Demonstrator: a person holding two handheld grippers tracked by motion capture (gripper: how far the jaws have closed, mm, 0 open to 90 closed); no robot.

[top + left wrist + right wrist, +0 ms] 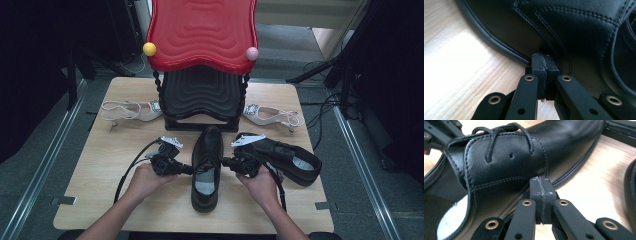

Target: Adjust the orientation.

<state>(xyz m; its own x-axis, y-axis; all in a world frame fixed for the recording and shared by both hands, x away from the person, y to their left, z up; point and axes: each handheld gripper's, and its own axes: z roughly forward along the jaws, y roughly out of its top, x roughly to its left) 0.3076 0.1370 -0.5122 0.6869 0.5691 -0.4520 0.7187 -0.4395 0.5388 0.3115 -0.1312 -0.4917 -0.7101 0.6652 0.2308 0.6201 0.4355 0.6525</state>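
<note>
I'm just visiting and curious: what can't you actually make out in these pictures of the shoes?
- High view: the second black shoe is partly hidden by the right gripper and hand.
- High view: the lower black shelf is partly covered by the red shelf.
- Left gripper view: the picture's edges cut off the middle black shoe; whether the left gripper touches it is unclear.

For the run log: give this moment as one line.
left gripper: shut, at shoe left side | right gripper: shut, at right side | nothing held
</note>
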